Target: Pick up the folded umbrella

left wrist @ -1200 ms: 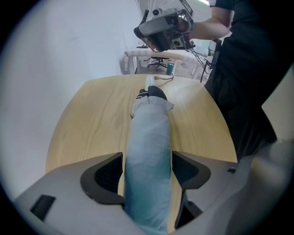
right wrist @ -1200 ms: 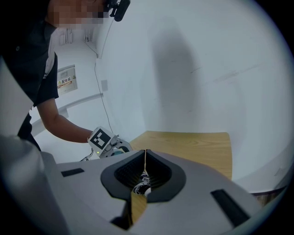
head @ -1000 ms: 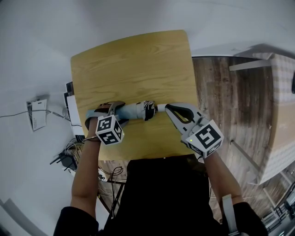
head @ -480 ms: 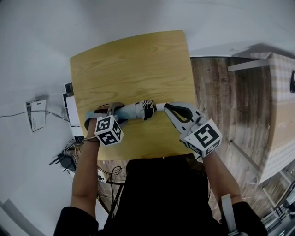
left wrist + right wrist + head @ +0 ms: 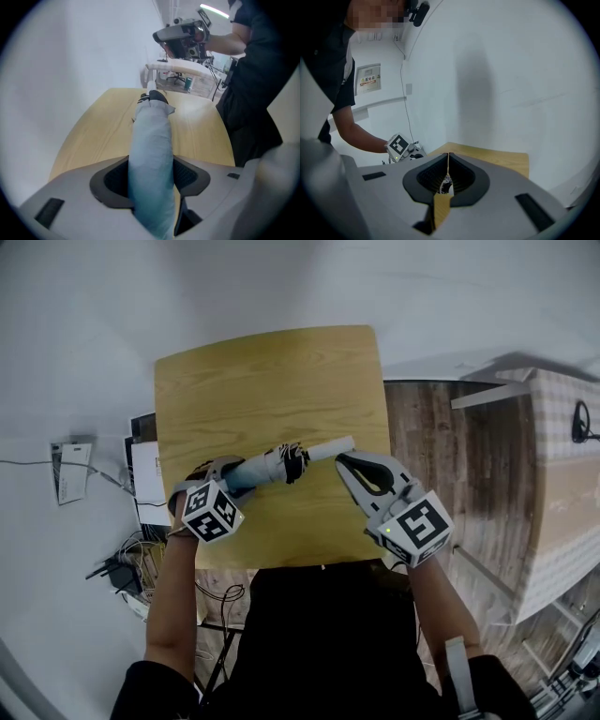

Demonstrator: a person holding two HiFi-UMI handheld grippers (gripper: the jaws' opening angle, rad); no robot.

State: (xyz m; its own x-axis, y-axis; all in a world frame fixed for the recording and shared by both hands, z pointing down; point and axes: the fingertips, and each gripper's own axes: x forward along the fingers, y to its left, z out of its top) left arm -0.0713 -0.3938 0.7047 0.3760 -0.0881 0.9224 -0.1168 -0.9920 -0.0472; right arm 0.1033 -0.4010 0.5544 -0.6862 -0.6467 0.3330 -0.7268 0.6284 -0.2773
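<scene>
The folded umbrella (image 5: 272,465) is pale blue-grey with a black strap and a white handle (image 5: 330,447). It is held slantwise above the wooden table (image 5: 272,381). My left gripper (image 5: 232,474) grips its fabric end. The jaws are closing, and in the left gripper view the pads press both sides of the umbrella (image 5: 150,140). My right gripper (image 5: 342,461) hovers just below the handle end with its tips together and nothing between them. In the right gripper view those jaws (image 5: 448,157) meet above the table (image 5: 497,157).
Papers (image 5: 70,470) and cables (image 5: 127,563) lie on the floor left of the table. A wood-plank floor and a pale cabinet (image 5: 562,474) are on the right. The person's dark torso is at the near table edge.
Both grippers have risen. The umbrella has come up off the table with the left gripper, its handle end now tilted away. The right gripper's tips are now apart from the handle.
</scene>
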